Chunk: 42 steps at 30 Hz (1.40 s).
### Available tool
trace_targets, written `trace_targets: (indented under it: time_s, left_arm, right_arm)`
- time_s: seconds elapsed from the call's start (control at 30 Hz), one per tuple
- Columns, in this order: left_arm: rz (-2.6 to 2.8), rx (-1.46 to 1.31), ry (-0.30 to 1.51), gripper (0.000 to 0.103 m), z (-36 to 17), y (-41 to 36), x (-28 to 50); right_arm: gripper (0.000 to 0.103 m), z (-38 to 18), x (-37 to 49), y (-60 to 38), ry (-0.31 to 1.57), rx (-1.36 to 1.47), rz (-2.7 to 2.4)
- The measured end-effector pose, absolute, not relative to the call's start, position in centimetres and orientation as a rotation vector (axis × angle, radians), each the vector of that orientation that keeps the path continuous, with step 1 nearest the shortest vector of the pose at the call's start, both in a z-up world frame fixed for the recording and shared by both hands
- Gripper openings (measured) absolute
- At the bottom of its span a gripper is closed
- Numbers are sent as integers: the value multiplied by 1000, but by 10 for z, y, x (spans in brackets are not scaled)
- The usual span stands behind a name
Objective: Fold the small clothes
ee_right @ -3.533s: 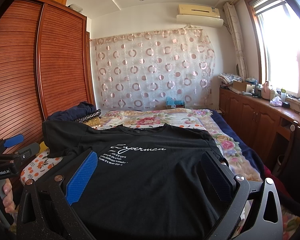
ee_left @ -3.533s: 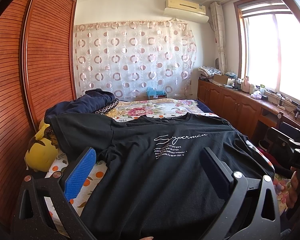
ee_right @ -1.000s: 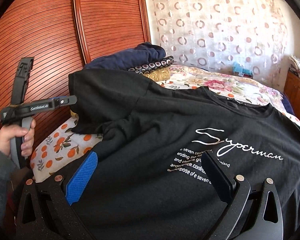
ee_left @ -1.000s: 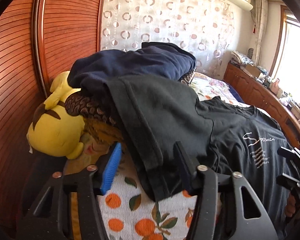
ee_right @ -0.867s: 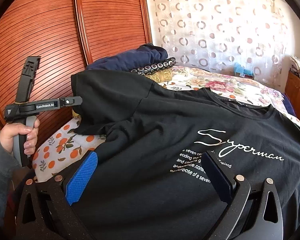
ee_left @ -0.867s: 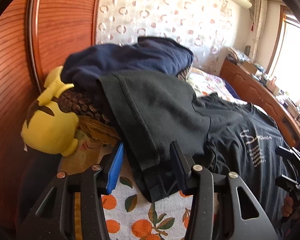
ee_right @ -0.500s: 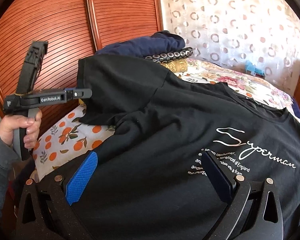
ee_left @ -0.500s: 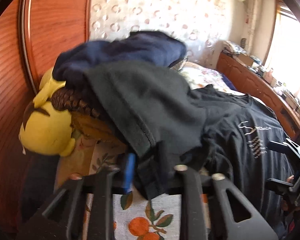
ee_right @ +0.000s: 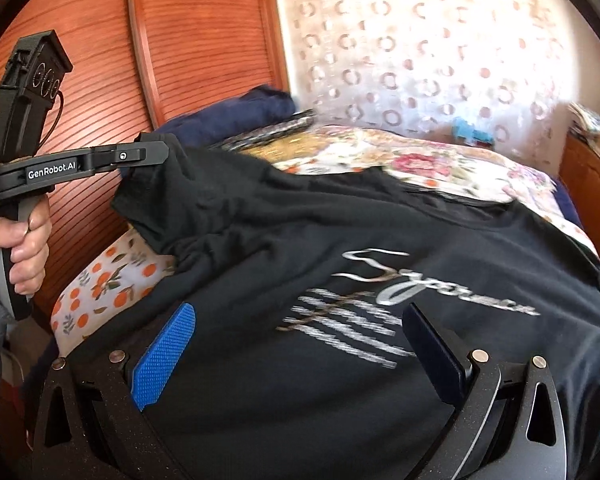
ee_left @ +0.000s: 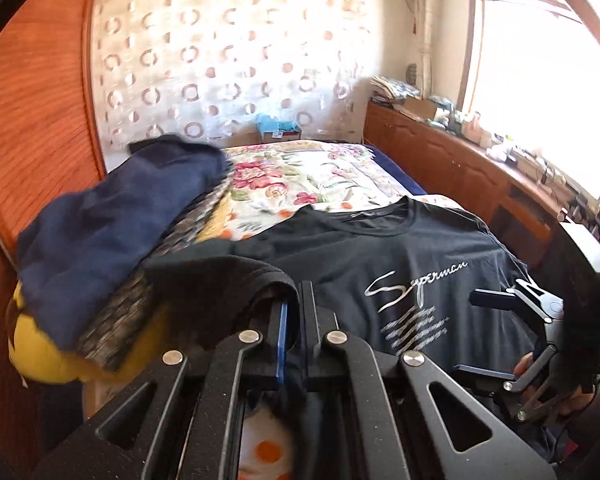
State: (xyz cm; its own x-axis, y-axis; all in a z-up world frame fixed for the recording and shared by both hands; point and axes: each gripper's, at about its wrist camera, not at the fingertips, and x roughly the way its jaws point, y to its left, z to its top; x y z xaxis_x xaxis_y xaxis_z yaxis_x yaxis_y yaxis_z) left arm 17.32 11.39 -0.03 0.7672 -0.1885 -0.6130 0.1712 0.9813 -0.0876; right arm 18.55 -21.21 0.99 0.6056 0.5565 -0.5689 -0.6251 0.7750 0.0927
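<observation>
Two views. Left wrist: left gripper [ee_left: 294, 312], lower centre, clamped on the black T-shirt's [ee_left: 400, 256] sleeve; yellow plush [ee_left: 40, 356] at left. Right wrist: right gripper [ee_right: 296, 344] spread wide over the shirt's printed chest on the bed [ee_right: 112, 276], gripping nothing.

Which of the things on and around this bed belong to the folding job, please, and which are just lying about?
Part of the job:
- black T-shirt
- left gripper, shut on the T-shirt's sleeve
- right gripper, open over the T-shirt

Just lying about:
- navy garment
- yellow plush toy
- patterned curtain
- blue item by the curtain
</observation>
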Motion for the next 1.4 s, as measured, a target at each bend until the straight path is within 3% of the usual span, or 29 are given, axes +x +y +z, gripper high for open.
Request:
trace_targets:
  time_s: [0.17,0.23,0.3,0.4,0.7,0.83,1.03,1.27,1.4]
  left_arm:
    - [-256,1,701,6,2,79,183]
    - [-269,4,700,20,5,72,180]
    - [-281,0,686,54,9,69,172]
    - [-270,6,659,81,16,72,162]
    - [-147,-24,724,81,-21,120,144]
    - [-91,-54,779,81,-51,144,136]
    - [-51,-92,806,81,-80,168,120]
    - [-43,-106,808,81,-90,178,104]
    - [-50,-108,817,81,-94,176,104]
  right_arm:
    - [103,13,177,-242,613,-88,631]
    - [103,14,175,-251,615,-84,618]
    - [103,15,171,-255,615,-79,608]
    - [103,17,166,-254,617,-65,602]
    - [103,21,167,-229,630,-84,636]
    - [96,23,178,-204,643,-109,696]
    - [68,23,204,-144,697,-142,808]
    - [52,7,238,-69,788,-219,873]
    - [34,-10,256,-44,824,-259,873]
